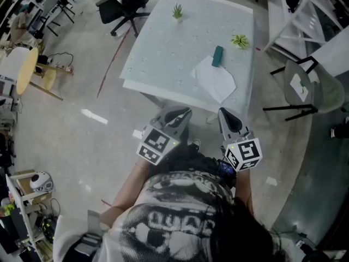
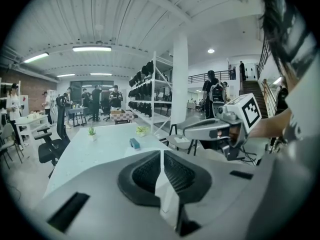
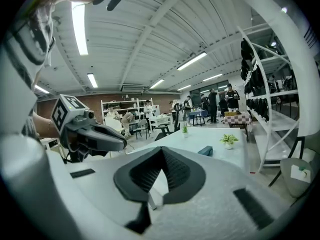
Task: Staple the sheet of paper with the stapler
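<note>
- Now, in the head view, we hold the left gripper [image 1: 184,112] and the right gripper [image 1: 224,113] side by side near our body, short of the table's [image 1: 163,48] near edge. The sheet of paper [image 1: 215,81] lies by the tabletop's near right corner, with the stapler [image 1: 217,55] on its far end. A small plant [image 1: 178,11] stands by the far edge and a second plant [image 1: 239,40] by the right edge.
- In the left gripper view, our jaws are pressed together with nothing between them, and the stapler shows beyond on the tabletop.
- In the right gripper view, our jaws are likewise clenched and empty.
</note>
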A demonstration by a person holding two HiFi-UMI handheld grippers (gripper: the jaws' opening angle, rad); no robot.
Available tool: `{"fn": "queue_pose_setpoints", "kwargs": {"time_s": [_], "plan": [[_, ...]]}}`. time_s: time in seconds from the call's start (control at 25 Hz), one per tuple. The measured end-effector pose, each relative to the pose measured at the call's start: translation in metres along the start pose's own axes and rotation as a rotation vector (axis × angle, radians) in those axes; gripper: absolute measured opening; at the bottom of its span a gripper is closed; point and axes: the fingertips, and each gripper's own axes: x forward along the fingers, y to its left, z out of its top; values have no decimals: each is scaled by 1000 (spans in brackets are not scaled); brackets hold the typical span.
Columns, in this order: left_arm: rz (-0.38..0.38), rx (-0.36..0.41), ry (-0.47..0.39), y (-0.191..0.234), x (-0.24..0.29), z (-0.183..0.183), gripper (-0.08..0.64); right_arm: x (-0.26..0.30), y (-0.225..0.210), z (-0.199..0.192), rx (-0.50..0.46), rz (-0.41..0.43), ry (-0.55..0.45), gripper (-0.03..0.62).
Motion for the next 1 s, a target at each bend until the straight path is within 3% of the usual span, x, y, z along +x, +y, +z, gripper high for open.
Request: {"fn": "queue_pose_setpoints", "kwargs": {"time_s": [1.0], "plan": [[-11,-16,0,-10,-17,-18,17,-8,14,-9,-33,-1,30,-8]]}}
